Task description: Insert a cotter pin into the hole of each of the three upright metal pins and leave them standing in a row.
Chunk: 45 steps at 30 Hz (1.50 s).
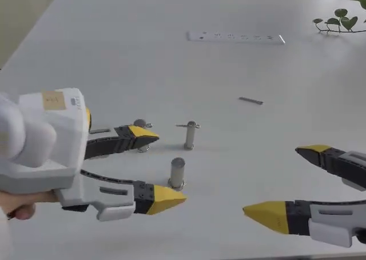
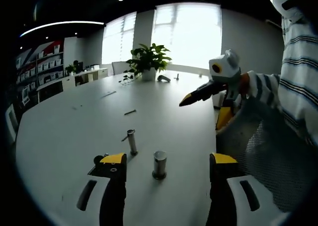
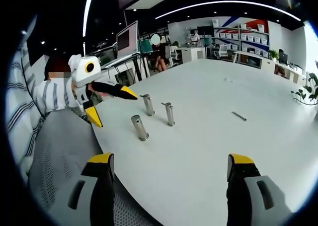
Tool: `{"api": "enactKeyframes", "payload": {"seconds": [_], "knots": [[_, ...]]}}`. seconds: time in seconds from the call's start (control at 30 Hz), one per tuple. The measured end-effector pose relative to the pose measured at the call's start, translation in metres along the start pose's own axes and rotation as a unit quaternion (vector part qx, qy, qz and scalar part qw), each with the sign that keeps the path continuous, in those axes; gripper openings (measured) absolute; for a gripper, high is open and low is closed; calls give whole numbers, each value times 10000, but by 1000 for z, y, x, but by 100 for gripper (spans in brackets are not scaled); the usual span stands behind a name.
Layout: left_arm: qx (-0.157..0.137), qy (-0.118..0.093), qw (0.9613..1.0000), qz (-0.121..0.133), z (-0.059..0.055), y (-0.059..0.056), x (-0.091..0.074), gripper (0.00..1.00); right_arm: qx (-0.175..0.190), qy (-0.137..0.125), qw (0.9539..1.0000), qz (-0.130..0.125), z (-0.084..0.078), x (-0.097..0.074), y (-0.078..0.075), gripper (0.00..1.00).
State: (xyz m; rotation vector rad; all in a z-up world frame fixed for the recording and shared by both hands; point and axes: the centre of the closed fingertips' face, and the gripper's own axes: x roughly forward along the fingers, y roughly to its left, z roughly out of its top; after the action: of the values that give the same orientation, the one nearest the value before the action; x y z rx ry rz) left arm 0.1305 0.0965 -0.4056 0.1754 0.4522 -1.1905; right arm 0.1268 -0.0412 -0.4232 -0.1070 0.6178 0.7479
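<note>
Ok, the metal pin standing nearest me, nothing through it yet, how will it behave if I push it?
The pin stands tall on a narrow base, so a push near the top would probably tip it. It is round, so once down it may roll on the smooth table. Its shiny metal looks stiff and possibly slippery.

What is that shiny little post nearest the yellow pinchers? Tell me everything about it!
It is a short grey metal pin, round with a flat top and a wider foot. It stands upright on the white table, just ahead of the open left gripper. Only the table touches it.
</note>
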Motion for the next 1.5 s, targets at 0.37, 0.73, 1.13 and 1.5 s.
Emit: {"api": "enactKeyframes", "payload": {"seconds": [0.37,0.73,1.13,1.5], "knots": [[-27,92,9999,-120,-3,-4,-30,95,-507,103,9986,-71,8,-6,-16,90],[-303,222,9993,-7,-19,0,-39,99,-962,808,9919,-184,11,-7,-57,78],[-760,256,9963,314,-40,11,-48,99,-1745,1476,9735,12,37,7,-94,74],[-895,196,9938,627,-42,20,-57,99,-2082,1821,9609,92,50,25,-117,74]]}}
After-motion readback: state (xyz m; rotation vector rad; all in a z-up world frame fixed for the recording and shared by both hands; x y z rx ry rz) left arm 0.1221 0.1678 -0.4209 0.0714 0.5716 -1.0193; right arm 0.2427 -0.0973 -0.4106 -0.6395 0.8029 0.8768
